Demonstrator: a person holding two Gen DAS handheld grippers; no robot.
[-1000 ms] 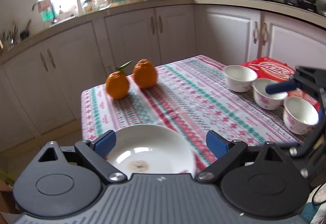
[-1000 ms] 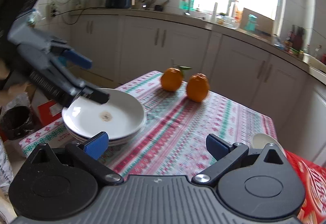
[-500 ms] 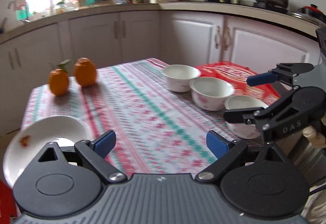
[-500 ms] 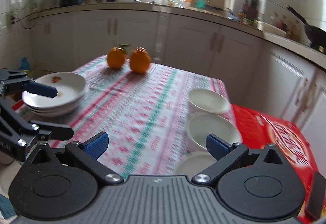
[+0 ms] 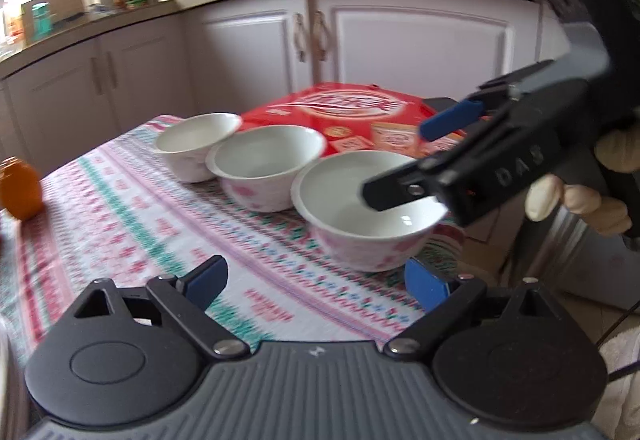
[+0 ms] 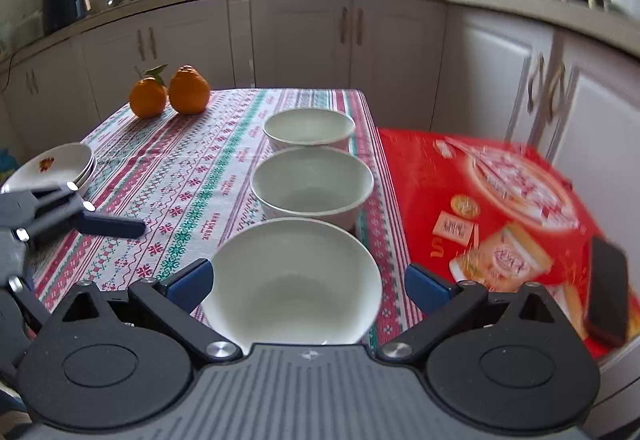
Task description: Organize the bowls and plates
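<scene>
Striped cloth table (image 6: 192,176) is lying under both tongs. Three white bowls (image 6: 312,180) are sitting in a row ahead of the right gripper (image 6: 306,282), plate stack (image 6: 60,168) far to its left. Right gripper is gaping wide w/ nearest bowl (image 6: 296,276) btwn its tips, gripping nothing; left gripper (image 5: 316,280) is also wide, empty. Judgement: pinch one rim wall, lift straight, nest into next bowl.

Left claw (image 5: 316,282) spread wide, held low; right claw (image 6: 306,282) spread wide, fingers level, angled forward
</scene>
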